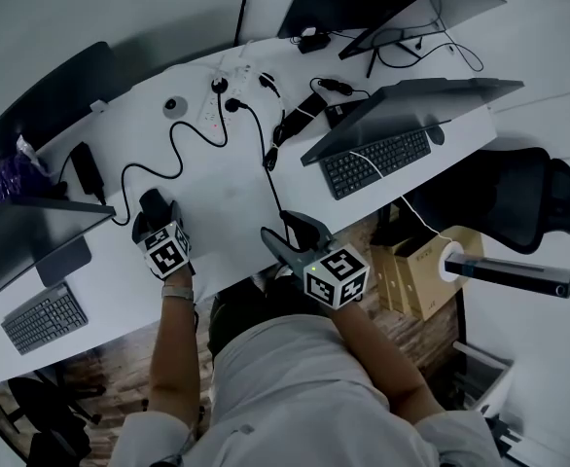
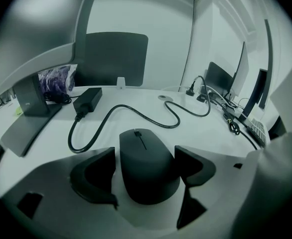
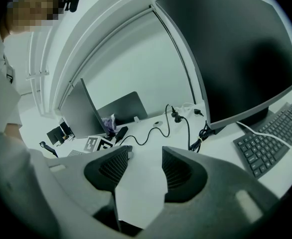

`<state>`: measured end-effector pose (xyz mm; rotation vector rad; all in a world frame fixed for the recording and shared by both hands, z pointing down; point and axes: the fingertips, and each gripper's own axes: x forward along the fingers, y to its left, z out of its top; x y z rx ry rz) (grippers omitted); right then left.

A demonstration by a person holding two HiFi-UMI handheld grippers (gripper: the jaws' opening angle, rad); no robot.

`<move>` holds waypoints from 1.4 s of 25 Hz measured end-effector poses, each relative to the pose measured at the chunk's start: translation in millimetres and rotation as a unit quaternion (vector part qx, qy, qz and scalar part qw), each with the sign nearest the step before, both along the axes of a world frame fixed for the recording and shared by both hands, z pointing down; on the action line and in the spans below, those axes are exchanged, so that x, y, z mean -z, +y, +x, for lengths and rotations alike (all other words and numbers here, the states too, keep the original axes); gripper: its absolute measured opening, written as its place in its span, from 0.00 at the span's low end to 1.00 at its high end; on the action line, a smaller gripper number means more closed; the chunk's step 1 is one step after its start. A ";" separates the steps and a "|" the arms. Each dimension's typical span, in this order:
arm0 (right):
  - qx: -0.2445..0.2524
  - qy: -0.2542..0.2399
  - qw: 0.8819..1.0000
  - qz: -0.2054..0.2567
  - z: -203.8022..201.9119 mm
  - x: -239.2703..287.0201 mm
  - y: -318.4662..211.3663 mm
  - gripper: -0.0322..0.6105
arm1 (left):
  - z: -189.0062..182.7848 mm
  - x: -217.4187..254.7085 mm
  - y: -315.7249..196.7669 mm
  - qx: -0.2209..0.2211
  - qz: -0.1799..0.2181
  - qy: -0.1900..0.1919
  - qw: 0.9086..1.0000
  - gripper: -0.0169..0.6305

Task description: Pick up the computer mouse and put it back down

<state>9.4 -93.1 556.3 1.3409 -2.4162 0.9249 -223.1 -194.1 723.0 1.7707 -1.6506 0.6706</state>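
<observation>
The black computer mouse rests on the white desk, right between the jaws of my left gripper. A thin gap shows at the left pad, and the right pad stands close beside the mouse; the jaws are spread wide. In the head view the mouse pokes out just ahead of the left gripper at the desk's near edge. My right gripper hovers to the right over the desk edge, open, with nothing between its ribbed pads.
A black power adapter and its looping cable lie beyond the mouse. A power strip sits further back. A keyboard and monitor stand to the right, another keyboard and laptop to the left. Office chair at right.
</observation>
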 end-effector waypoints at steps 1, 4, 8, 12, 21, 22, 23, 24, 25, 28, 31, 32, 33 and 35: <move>-0.002 -0.002 1.000 -0.001 0.7 0.2 0.2 0.36 | -0.5 -0.5 0.3 0.000 -0.001 -0.008 1.000 0.58; -0.007 -0.011 1.000 0.004 1.5 4.3 -0.3 0.36 | -3.1 0.8 2.6 -0.004 -0.004 -0.016 1.000 0.52; -0.004 -0.013 1.000 0.011 -0.8 6.9 0.0 0.36 | -4.1 0.9 6.5 -0.025 -0.006 -0.011 1.000 0.50; 0.003 -0.016 1.000 0.014 -3.3 9.0 1.1 0.36 | -1.7 3.1 12.3 -0.034 -0.005 0.001 0.999 0.49; 0.029 -0.031 0.999 0.029 -10.7 19.4 2.6 0.36 | 9.7 35.2 30.6 -0.062 0.025 0.004 0.998 0.49; 0.033 -0.032 0.998 0.032 -11.4 21.6 3.0 0.36 | 10.7 41.7 32.8 -0.065 0.028 0.005 0.997 0.49; 0.037 -0.033 0.998 0.036 -12.1 24.0 3.6 0.36 | 11.9 48.5 35.3 -0.069 0.032 0.006 0.997 0.49; 0.042 -0.033 0.998 0.040 -12.7 26.5 4.3 0.36 | 13.4 55.5 38.1 -0.072 0.036 0.007 0.997 0.49; 0.047 -0.032 0.997 0.045 -13.3 29.1 5.1 0.36 | 14.8 62.9 40.9 -0.076 0.040 0.007 0.996 0.49; 0.060 -0.033 0.996 0.059 -13.8 38.5 6.2 0.36 | 18.6 87.0 49.1 -0.084 0.055 0.002 0.995 0.49; 0.071 -0.041 0.994 0.069 -13.7 49.1 7.8 0.36 | 22.6 112.4 60.2 -0.085 0.072 0.001 0.994 0.49; 0.076 -0.043 0.994 0.073 -13.6 52.6 8.1 0.36 | 23.8 121.2 64.4 -0.084 0.078 -0.001 0.993 0.49; 0.080 -0.045 0.993 0.078 -13.6 56.2 8.3 0.36 | 24.9 130.5 68.7 -0.083 0.085 -0.003 0.993 0.49; 0.089 -0.050 0.991 0.086 -13.9 63.7 8.2 0.36 | 26.5 149.4 77.6 -0.079 0.100 -0.008 0.992 0.49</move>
